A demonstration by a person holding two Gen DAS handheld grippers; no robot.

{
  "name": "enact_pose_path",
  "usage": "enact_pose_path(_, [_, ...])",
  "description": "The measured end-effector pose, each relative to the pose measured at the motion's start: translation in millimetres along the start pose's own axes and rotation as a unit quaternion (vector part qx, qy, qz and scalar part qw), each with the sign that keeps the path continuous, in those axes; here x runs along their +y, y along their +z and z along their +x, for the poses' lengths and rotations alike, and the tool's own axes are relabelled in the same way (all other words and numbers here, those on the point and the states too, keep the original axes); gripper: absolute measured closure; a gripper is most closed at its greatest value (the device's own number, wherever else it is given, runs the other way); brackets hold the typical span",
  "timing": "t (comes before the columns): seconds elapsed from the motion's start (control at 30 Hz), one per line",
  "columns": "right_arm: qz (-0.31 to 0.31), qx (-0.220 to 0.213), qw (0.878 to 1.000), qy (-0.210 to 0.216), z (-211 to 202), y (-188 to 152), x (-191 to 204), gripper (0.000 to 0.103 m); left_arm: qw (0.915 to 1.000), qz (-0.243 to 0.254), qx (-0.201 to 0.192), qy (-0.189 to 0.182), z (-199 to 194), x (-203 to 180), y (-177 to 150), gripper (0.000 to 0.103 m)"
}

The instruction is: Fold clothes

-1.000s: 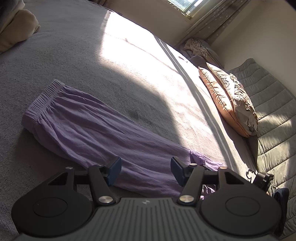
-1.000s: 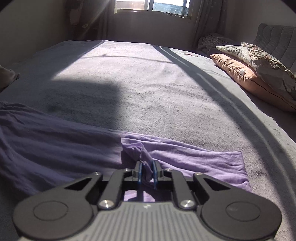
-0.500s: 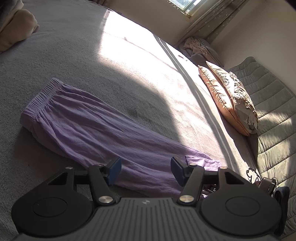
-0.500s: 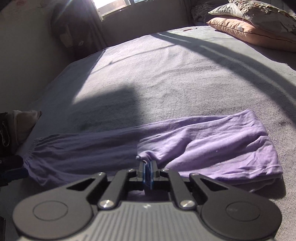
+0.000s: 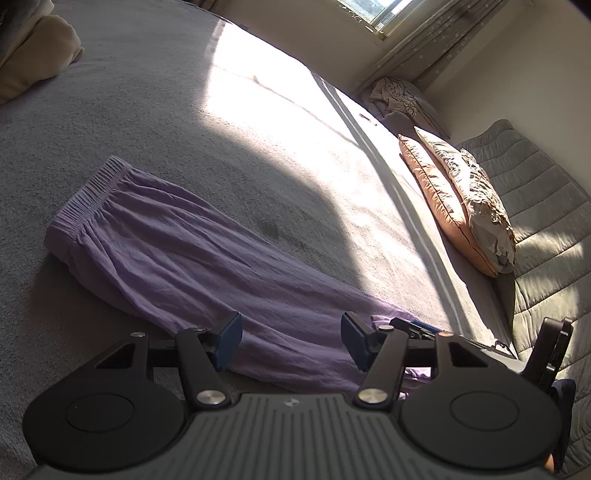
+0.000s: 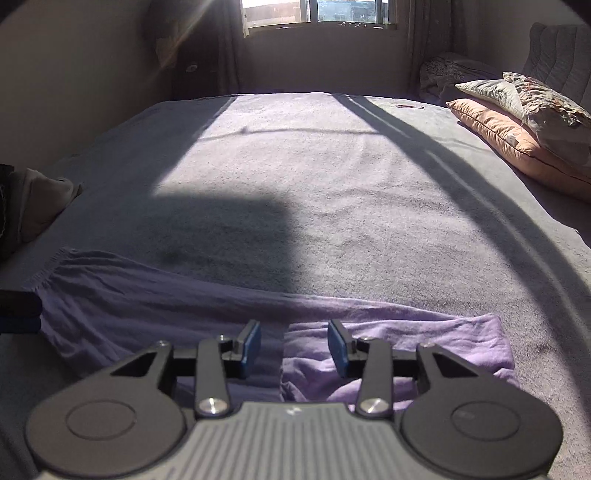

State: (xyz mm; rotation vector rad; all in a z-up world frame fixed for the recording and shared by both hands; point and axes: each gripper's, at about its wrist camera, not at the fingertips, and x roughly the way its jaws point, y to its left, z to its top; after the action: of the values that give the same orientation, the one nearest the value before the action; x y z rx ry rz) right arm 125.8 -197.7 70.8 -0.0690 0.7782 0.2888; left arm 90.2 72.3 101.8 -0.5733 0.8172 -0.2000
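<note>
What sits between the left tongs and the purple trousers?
Nothing visible. The left tongs hang open right over the purple trousers, bare cloth between the pads. The right tongs, just opened, hold nothing; the folded-back leg lies below them.

No readable text, label, brand name or number shows in either view.

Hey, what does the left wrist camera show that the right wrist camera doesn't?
Only the left wrist view shows the left gripper, jaws wide apart over the purple trousers, and the other gripper beside it.

Only the right wrist view shows the right gripper, whose jaws have just been opening, off the folded-over leg end.

Both show the trousers, grey bed, orange pillow and window.
</note>
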Motion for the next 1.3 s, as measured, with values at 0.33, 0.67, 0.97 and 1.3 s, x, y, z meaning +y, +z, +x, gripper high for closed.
enact_pose_path(0.33, [0.009, 0.02, 0.999, -0.028, 37, 6, 2, 0.1, 0.9999, -0.011, -0.004, 0.001, -3, 5, 4, 0.041])
enact_pose_path(0.67, [0.128, -0.008, 0.992, 0.009, 36, 2, -33, 0.056, 0.9999, -0.012, -0.004, 0.0, -4, 5, 4, 0.041])
enact_pose_path(0.97, [-0.116, -0.071, 0.99, -0.021, -22, -42, 17, 0.074, 0.9999, -0.012, -0.002, 0.002, -3, 3, 2, 0.041])
enact_pose_path(1.3, [-0.07, -0.023, 0.996, -0.043, 13, -48, 3, 0.099, 0.9999, -0.014, 0.0, 0.003, -2, 4, 2, 0.041])
